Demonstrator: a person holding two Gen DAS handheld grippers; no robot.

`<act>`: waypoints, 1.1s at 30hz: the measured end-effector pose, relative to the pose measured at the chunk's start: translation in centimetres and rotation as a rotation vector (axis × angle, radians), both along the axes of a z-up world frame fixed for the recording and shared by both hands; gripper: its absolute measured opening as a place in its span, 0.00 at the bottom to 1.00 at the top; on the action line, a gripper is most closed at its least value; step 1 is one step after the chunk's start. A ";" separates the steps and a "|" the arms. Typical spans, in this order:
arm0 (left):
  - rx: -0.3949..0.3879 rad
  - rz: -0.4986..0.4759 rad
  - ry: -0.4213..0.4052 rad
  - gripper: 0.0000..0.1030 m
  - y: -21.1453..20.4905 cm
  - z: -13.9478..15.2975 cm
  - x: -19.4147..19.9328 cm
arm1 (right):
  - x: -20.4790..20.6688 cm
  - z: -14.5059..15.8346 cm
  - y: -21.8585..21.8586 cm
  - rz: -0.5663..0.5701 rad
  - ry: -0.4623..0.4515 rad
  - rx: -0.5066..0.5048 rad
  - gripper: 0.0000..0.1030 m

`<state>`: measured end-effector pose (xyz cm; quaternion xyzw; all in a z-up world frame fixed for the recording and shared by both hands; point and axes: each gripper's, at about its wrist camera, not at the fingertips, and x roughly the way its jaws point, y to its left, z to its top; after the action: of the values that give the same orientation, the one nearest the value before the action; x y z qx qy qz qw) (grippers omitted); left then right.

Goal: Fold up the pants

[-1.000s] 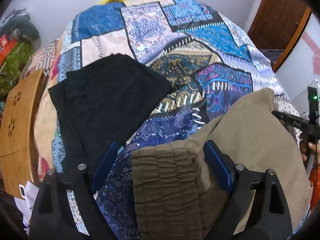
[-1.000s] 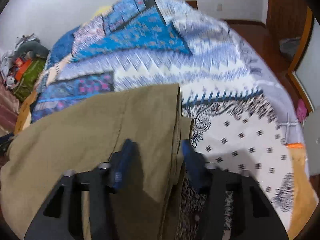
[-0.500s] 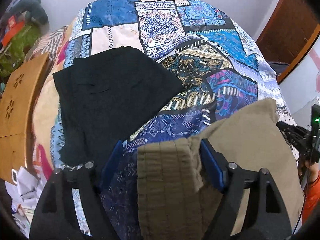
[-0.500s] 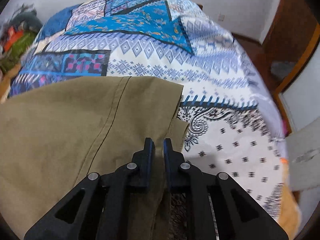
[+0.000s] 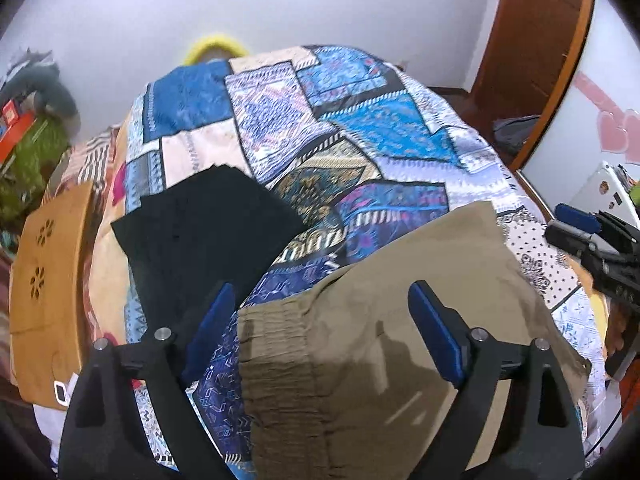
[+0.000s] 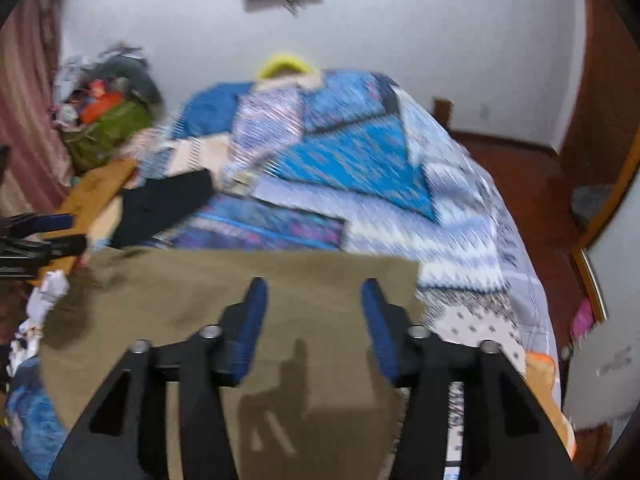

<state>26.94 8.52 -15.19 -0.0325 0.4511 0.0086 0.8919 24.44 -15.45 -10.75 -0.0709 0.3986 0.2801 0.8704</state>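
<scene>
Olive-khaki pants point(image 5: 400, 320) lie folded on the patchwork bedspread point(image 5: 340, 128), elastic waistband near my left gripper. My left gripper point(image 5: 320, 320) is open and empty above the waistband end. My right gripper point(image 6: 316, 312) is open and empty above the pants point(image 6: 248, 280) near their right edge; it also shows at the right of the left wrist view point(image 5: 592, 236). The right wrist view is blurred.
A folded black garment point(image 5: 208, 232) lies on the bed left of the pants. A wooden board point(image 5: 44, 288) stands at the bed's left side, with clutter point(image 6: 104, 120) beyond. A wooden door point(image 5: 532, 48) is at the right.
My right gripper, shut on the pants' edge half a second ago, has opened and lifted back. My left gripper has pulled back and tilted up. The pants lie flat.
</scene>
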 end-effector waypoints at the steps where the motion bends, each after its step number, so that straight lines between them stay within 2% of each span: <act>1: -0.004 -0.004 -0.005 0.91 -0.2 0.1 0.0 | -0.4 0.2 0.7 0.026 0.000 0.011 0.53; 3: -0.013 -0.007 -0.005 0.93 -0.5 0.0 -0.1 | -0.9 0.1 2.1 0.069 0.017 0.033 0.61; 5: -0.009 -0.018 0.027 0.94 -0.9 -1.1 -0.1 | -1.2 -1.1 3.6 0.112 0.057 0.043 0.78; 8: 0.036 -0.061 0.106 0.94 -2.0 -3.7 -0.2 | -1.5 -3.8 5.5 0.160 0.140 -0.034 0.79; 10: 0.095 -0.086 0.147 0.94 -2.6 -5.7 -0.7 | -1.7 -6.2 6.3 0.189 0.217 -0.079 0.79; 11: 0.117 -0.091 0.149 0.94 -2.7 -6.2 -0.9 | -1.7 -6.9 6.2 0.191 0.243 -0.086 0.79; 13: 0.137 -0.097 0.102 0.95 -2.5 -6.5 -2.0 | -2.0 -7.6 5.9 0.186 0.272 -0.077 0.79; 15: 0.159 -0.089 0.096 0.97 -2.1 -6.4 -2.5 | -2.2 -7.4 5.2 0.186 0.275 -0.084 0.79; 21: 0.131 -0.061 0.099 0.97 -0.9 -6.4 -4.0 | -4.2 -7.4 2.4 0.165 0.280 -0.085 0.81; 26: 0.258 -0.020 0.052 0.97 -0.7 -5.7 -6.3 | -6.1 -7.2 0.3 0.124 0.220 -0.094 0.83; 28: 0.276 -0.008 0.044 0.97 -0.3 -5.5 -7.2 | -6.5 -7.4 -0.3 0.089 0.203 -0.102 0.88; 33: 0.210 0.018 0.058 0.97 0.8 -5.2 -8.7 | -7.0 -7.3 -2.4 0.030 0.227 -0.079 0.90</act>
<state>18.26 9.29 -20.39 0.0572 0.4730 0.0647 0.8768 17.45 -17.82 -18.08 -0.0791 0.5041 0.2836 0.8119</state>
